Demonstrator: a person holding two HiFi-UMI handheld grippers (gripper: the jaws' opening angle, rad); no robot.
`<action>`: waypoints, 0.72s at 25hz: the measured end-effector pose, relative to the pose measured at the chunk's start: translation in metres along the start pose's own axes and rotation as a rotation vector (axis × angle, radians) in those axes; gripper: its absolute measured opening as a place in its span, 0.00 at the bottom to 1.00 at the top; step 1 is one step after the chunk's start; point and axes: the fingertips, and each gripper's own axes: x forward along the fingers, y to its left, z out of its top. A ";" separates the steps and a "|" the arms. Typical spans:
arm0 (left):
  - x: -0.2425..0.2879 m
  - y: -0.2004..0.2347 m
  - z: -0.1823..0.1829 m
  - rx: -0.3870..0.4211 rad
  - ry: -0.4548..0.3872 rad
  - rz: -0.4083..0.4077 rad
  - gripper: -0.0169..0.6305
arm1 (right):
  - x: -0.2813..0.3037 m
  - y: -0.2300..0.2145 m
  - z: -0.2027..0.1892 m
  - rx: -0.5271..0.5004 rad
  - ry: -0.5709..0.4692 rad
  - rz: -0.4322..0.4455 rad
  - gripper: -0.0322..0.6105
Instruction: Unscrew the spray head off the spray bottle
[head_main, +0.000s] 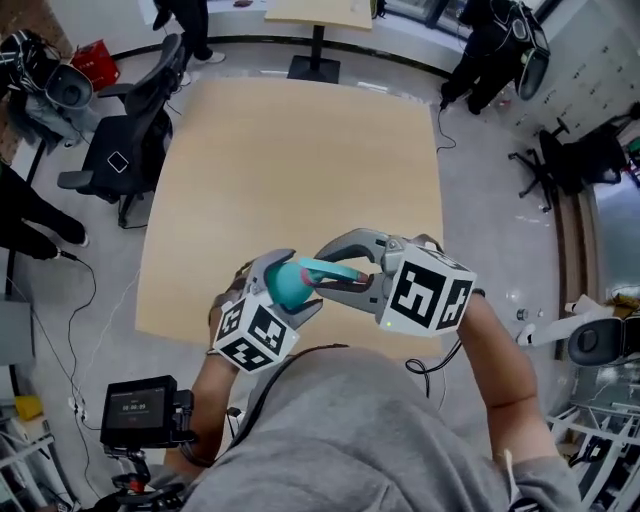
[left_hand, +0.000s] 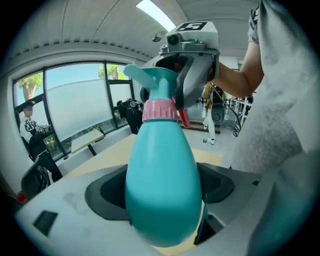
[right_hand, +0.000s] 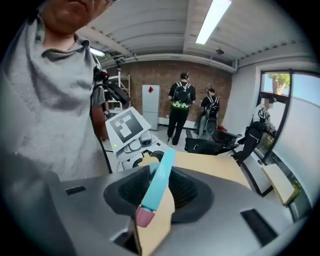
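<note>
Judging by the pink ribbed collar (left_hand: 160, 110), which sits flush on the neck with no gap showing, the unscrewing is not finished. The teal plastic spray head (left_hand: 155, 82) is still mounted on the teal egg-shaped plastic spray bottle (left_hand: 162, 190). Whether the collar has already been loosened by some turns cannot be told.

The bottle is off the pale wooden table (head_main: 290, 170), held in the air over its near edge. The left gripper (head_main: 290, 285) has its jaws spread wide and closed on the bottle's fat body, steadying it. The right gripper (right_hand: 160, 172) has its jaws set narrowly around the spray head. A sliver of table shows beside the head, so the pads do not seem to be pressing on it.

What looks left is to clamp the head, turn the collar off its thread and lift the head away.

No brand, label or print shows on the bottle. The only markings are the black-and-white square marker patterns on each gripper's cube (head_main: 430, 295), which carry no readable words.
</note>
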 end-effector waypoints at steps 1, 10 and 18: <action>0.001 -0.005 0.002 0.008 -0.012 -0.033 0.64 | 0.000 0.006 -0.002 -0.028 0.023 0.034 0.23; -0.020 -0.095 0.005 0.070 -0.165 -0.556 0.64 | -0.014 0.080 -0.010 -0.628 0.186 0.395 0.22; -0.017 -0.098 0.015 0.064 -0.229 -0.672 0.64 | -0.013 0.066 -0.012 -1.056 0.295 0.305 0.23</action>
